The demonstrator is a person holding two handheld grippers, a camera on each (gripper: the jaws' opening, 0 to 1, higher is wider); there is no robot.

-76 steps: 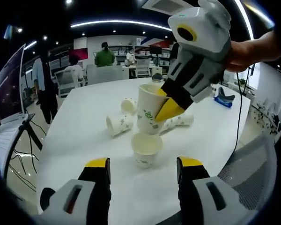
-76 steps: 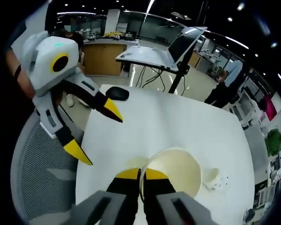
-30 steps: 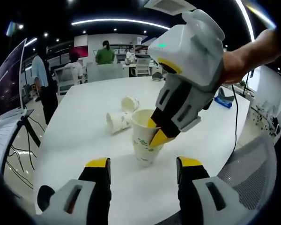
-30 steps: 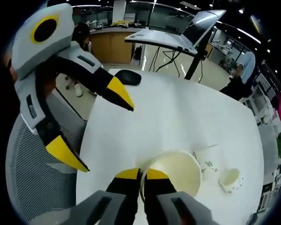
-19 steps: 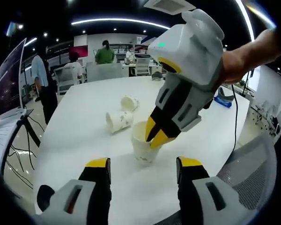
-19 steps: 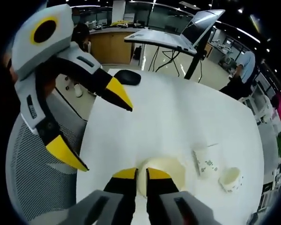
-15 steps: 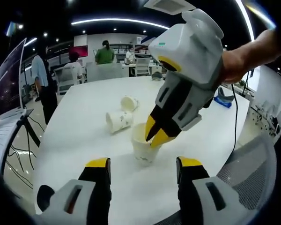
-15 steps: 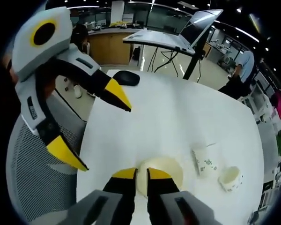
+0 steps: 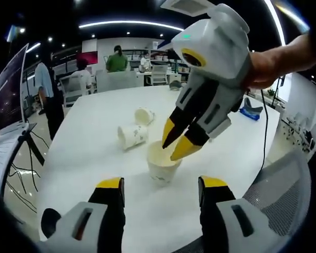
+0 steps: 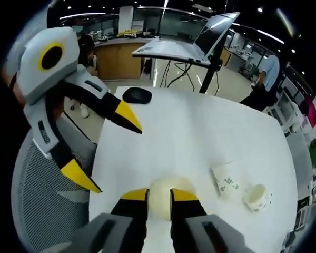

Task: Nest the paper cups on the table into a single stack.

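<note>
A white counter holds three sets of paper cups. In the left gripper view, the stacked cups stand upright near the middle, open end up. The right tongs hang just above the rim of this stack, and their yellow tips are apart with nothing between them. A hand holds them from the right. The left tongs sit low, near the stack, with tips wide apart and nothing in them.

A second cup lies on its side a little behind the stack. A third cup lies tipped over just past it.

In the right gripper view, the stack sits right beyond the right tongs. The left tongs reach in from the left, open. A black mouse rests at the far edge of the counter.
</note>
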